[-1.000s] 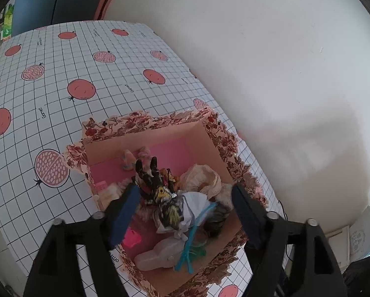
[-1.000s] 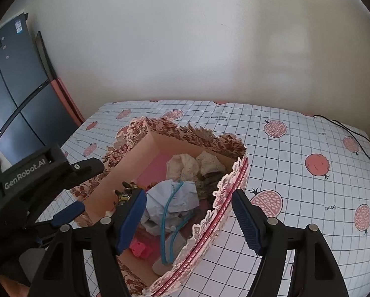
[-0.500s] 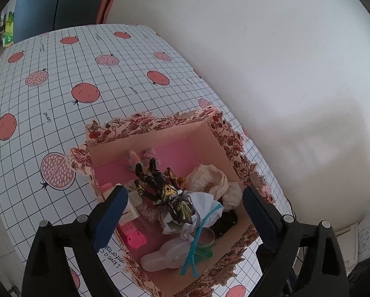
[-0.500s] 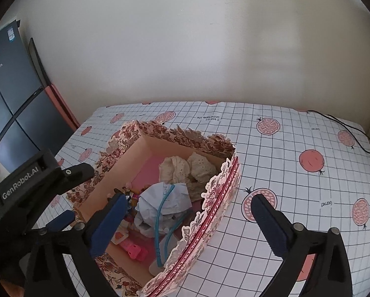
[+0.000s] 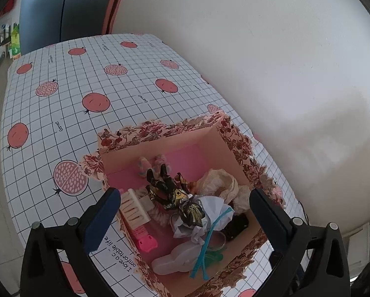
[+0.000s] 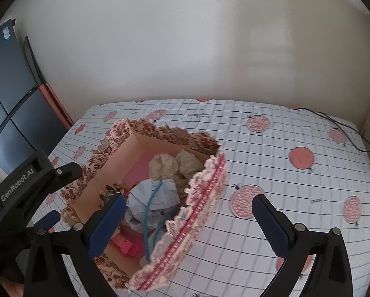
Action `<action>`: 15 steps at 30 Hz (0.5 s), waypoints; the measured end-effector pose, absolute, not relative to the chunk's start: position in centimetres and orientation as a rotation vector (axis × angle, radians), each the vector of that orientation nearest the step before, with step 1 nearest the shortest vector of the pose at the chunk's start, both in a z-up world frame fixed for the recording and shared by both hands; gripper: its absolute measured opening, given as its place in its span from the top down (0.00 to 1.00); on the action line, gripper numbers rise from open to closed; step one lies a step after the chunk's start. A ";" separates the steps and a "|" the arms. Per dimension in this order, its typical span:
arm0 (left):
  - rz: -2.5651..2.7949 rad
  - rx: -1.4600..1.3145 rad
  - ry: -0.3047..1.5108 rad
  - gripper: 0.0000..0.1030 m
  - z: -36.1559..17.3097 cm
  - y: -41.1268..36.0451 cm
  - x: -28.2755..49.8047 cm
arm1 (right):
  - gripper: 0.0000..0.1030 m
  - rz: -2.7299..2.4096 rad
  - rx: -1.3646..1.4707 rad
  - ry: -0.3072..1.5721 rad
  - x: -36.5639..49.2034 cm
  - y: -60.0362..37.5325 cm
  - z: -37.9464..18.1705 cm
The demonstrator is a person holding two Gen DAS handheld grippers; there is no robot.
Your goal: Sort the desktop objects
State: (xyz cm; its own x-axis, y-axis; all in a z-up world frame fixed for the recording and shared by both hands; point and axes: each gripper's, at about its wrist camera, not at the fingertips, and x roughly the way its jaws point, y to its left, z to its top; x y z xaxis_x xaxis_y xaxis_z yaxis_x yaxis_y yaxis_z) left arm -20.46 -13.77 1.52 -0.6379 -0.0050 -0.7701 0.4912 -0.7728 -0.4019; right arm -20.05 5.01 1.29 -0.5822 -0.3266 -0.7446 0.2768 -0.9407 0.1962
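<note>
Above the bench, both the left gripper and right gripper have just been opening, now wide and empty; the floral box below holds toys and clutter

Tablecloth: white, thin black grid, coral-red pomegranates, some whole and some cut with pale seeds
Box: cream rim with dark red flowers, peach inner walls, pink floor
Figure: black and gold
Clip: hot pink
Straws: turquoise
Gripper pads: dark blue on black fingers
</note>
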 end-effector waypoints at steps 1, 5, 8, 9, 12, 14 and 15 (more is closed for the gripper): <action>-2.456 1.159 0.860 0.00 1.6 -13.6 -20.4 | 0.00 -2.537 1.212 -0.078 -19.8 5.6 1.7; -2.476 1.166 0.795 0.00 2.6 -12.8 -19.6 | 0.00 -2.575 1.201 -0.093 -18.3 7.7 3.3; -2.510 1.158 0.715 0.00 3.8 -11.6 -18.4 | 0.00 -2.586 1.208 -0.079 -16.9 9.7 3.7; -2.523 1.151 0.677 0.00 4.3 -11.0 -17.9 | 0.00 -2.623 1.214 -0.027 -16.0 10.5 3.8; -2.600 1.131 0.565 0.00 5.6 -8.6 -16.4 | 0.00 -2.685 1.207 0.013 -13.6 12.7 3.6; -2.645 1.141 0.518 0.00 6.1 -7.1 -15.6 | 0.00 -2.711 1.194 -0.015 -12.1 14.3 3.5; -2.662 1.152 0.500 0.00 6.3 -6.5 -15.2 | 0.00 -2.723 1.184 -0.030 -11.3 15.2 3.6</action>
State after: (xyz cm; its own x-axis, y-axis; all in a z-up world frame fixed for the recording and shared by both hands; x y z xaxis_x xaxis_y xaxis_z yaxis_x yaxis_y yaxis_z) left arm -15.17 -6.46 6.28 -0.6771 -0.0461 -0.7345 0.3094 -0.9234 -0.2272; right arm -11.31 15.18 3.61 -0.6698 -0.1649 -0.7240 0.1492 -0.9850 0.0864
